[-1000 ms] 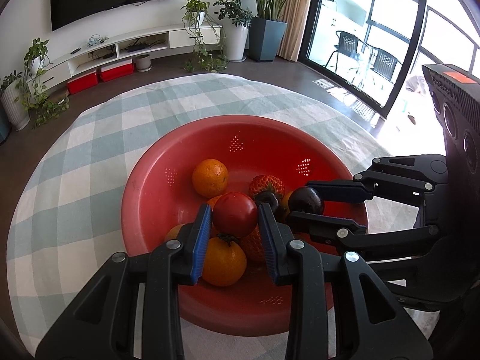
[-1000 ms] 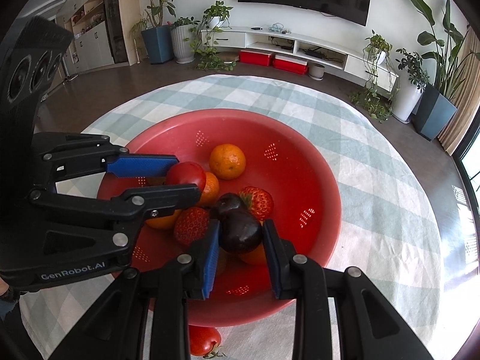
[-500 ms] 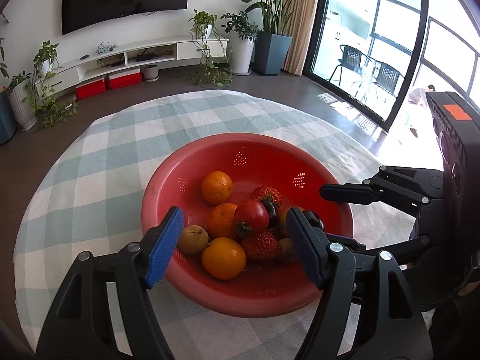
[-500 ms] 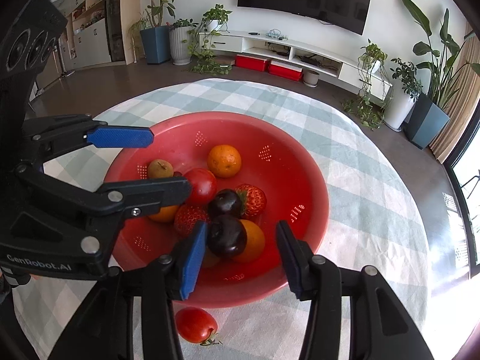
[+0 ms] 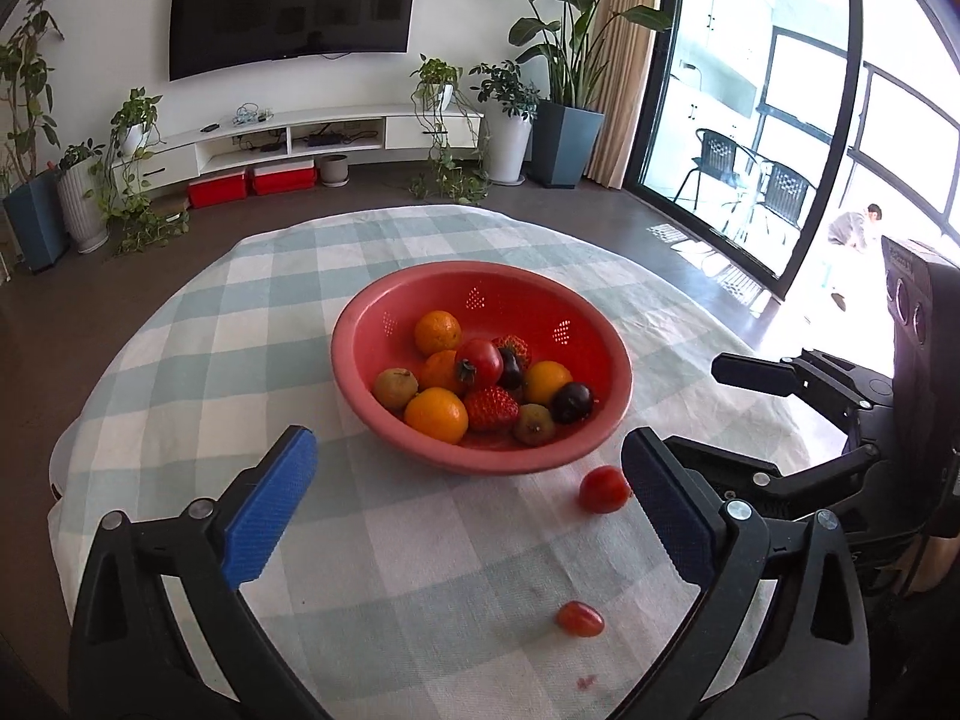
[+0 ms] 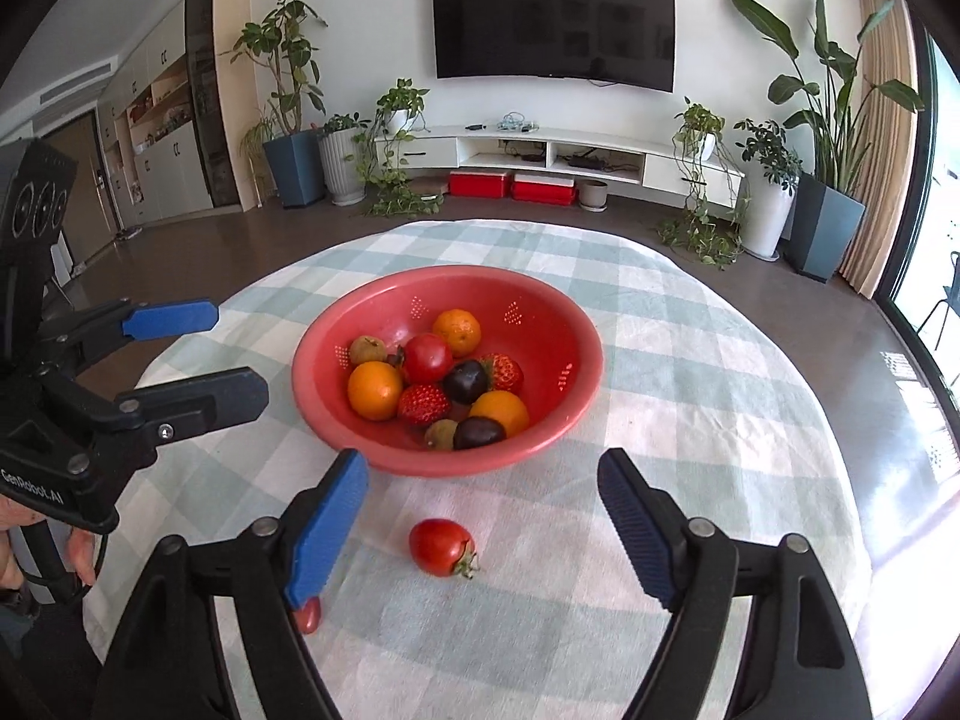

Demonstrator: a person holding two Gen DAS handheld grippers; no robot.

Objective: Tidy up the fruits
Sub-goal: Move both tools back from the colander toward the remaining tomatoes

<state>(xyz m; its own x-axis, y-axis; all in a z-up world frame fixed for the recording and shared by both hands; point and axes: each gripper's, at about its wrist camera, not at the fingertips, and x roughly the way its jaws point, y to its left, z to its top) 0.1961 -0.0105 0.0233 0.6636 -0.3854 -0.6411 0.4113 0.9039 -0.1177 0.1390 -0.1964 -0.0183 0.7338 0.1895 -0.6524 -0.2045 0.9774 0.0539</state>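
While my left gripper [image 5: 468, 510] and right gripper [image 6: 483, 531] are opening with nothing in them, the fruits [image 6: 435, 387] sit inside the red bowl [image 6: 558, 300]; one tomato [image 6: 441, 547] lies just in front of it.

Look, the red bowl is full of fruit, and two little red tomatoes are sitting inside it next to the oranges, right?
Not quite. The red bowl does hold fruit, with just one tomato in it beside the oranges. The two little red ones, a tomato and a smaller one, lie outside on the checked cloth, in front of the bowl. The right wrist view shows the bigger one clearly.
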